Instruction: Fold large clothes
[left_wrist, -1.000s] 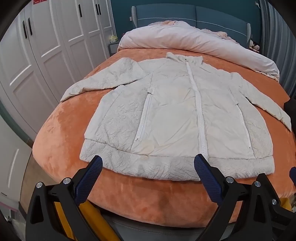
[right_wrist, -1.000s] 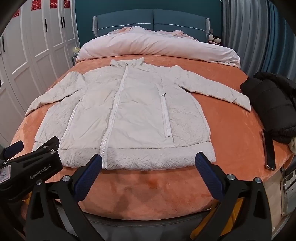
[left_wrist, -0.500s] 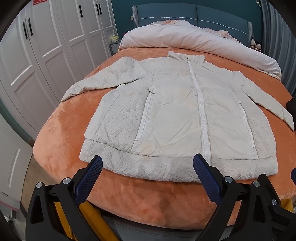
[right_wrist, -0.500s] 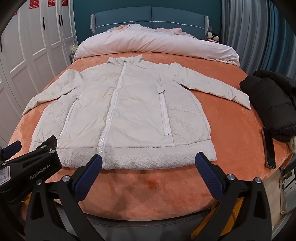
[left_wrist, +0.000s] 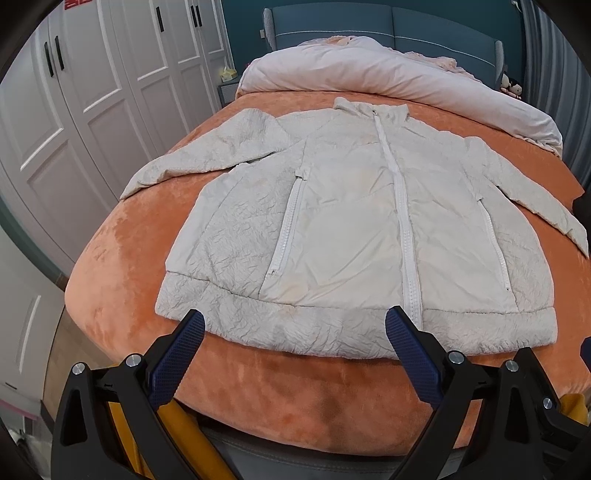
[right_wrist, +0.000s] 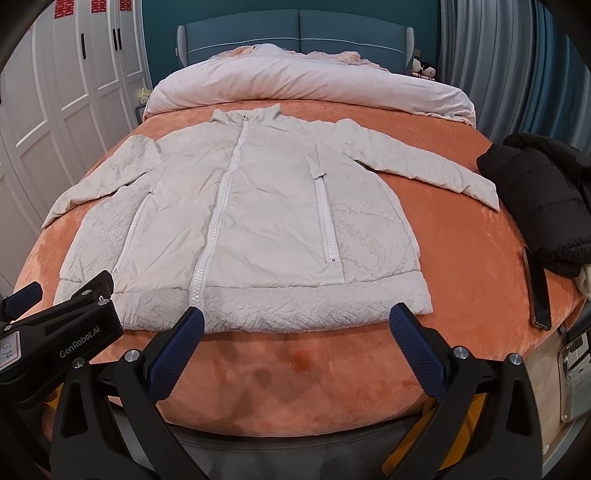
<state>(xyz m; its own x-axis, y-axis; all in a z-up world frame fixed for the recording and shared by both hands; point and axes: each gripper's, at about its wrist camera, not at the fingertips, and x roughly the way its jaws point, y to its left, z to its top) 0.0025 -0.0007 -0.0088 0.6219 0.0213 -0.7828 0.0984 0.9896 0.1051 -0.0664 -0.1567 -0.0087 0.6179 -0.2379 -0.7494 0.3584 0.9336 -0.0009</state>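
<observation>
A cream-white quilted zip-front jacket (left_wrist: 369, 229) lies flat and face up on the bed's orange plush blanket (left_wrist: 122, 266), its collar toward the blue padded headboard (right_wrist: 295, 33) and its hem along the near edge. The front zip is closed (both pocket zips look closed too), and each sleeve is spread outward and angled down toward the sides of the bed.

The left gripper (left_wrist: 294, 354) hangs just short of the hem, over the near edge of the bed, its blue-padded fingers (left_wrist: 177, 360) spread wide and holding nothing. The right gripper (right_wrist: 293, 356) sits likewise before the hem, fingers (right_wrist: 419, 356) set well apart and empty. In the right wrist view the left gripper's black body shows at the lower left, near the hem's corner.

Beyond the collar, a rolled pale pink duvet (right_wrist: 314, 85) stretches across the bed. A black puffy garment (right_wrist: 543, 199) is heaped at the right side, near the jacket's cuff, and a dark phone (right_wrist: 537, 288) lies just beside it on the blanket. White panelled wardrobe doors (left_wrist: 74, 110) line the left wall.
</observation>
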